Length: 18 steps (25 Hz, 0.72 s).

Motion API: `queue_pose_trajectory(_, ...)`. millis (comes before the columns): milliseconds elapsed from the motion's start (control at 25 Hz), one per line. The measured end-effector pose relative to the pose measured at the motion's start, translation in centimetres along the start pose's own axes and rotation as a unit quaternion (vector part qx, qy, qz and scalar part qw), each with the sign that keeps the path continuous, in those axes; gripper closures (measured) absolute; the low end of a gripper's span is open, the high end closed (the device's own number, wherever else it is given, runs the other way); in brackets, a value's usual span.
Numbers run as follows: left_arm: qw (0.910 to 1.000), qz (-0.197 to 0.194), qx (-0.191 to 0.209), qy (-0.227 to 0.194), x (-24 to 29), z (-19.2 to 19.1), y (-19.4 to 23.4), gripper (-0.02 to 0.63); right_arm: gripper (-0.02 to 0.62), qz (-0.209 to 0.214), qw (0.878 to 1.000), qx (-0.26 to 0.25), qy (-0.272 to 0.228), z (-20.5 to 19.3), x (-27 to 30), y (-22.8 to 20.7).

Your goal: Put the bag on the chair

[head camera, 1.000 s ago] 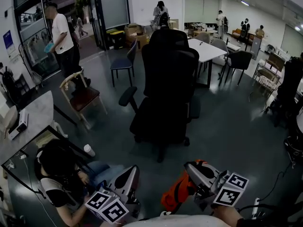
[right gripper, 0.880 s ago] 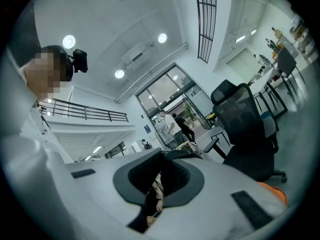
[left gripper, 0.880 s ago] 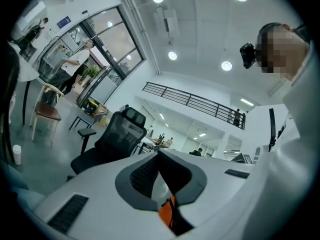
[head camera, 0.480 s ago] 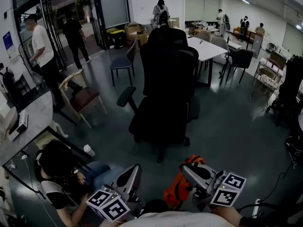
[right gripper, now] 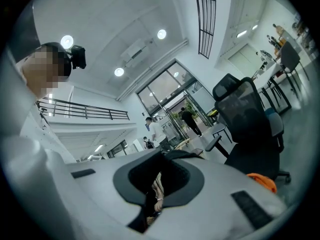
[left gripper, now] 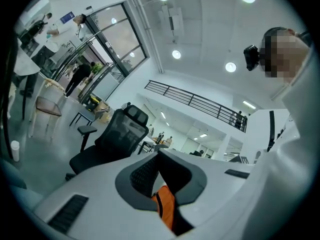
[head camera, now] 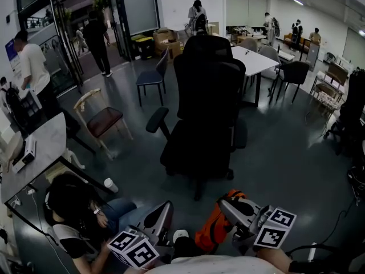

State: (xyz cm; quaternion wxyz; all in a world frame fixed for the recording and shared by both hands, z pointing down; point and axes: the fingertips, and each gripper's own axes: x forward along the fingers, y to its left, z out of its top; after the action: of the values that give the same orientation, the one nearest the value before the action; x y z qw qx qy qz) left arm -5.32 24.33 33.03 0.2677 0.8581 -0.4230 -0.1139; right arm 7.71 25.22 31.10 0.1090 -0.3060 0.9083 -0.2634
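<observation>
The bag [head camera: 215, 228] hangs low over the floor [head camera: 285, 170], well short of the chair [head camera: 205, 113], which stands apart from it toward the middle of the room. The bag sits just under and beside the right gripper [head camera: 225, 204].

In the right gripper view the fingers [right gripper: 190, 176] are pressed together at the tips with a dark strap nipped there, so this gripper appears to carry the load. The left gripper [head camera: 165, 209] is beside the bag with a gap between them in the head view. Its fingers [left gripper: 140, 174] also meet at the tips. An orange strip shows through the slot below them, most likely the bag beyond and not something pinched.

The bag looks like soft orange fabric with black trim, slumped and creased, so it is probably light and limp. It should sag and swing from any single hold. The strap or a top handle looks the surest place to grip; a pinch of loose cloth could slide out. The free left gripper could steady it from below. The chair may swivel or roll if nudged, so the bag is best lowered onto the seat, not dropped
</observation>
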Motion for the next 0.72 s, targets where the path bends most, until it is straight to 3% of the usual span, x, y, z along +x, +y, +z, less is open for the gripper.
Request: queue_pose_trajectory(720, 0.9975, -0.070, 0.014, 0.007, 8.3, 10.4, 7.1, 0.609, 0.597, -0.039, 0.998, -0.029, -0.031, 6.0, 11.2, -3.2)
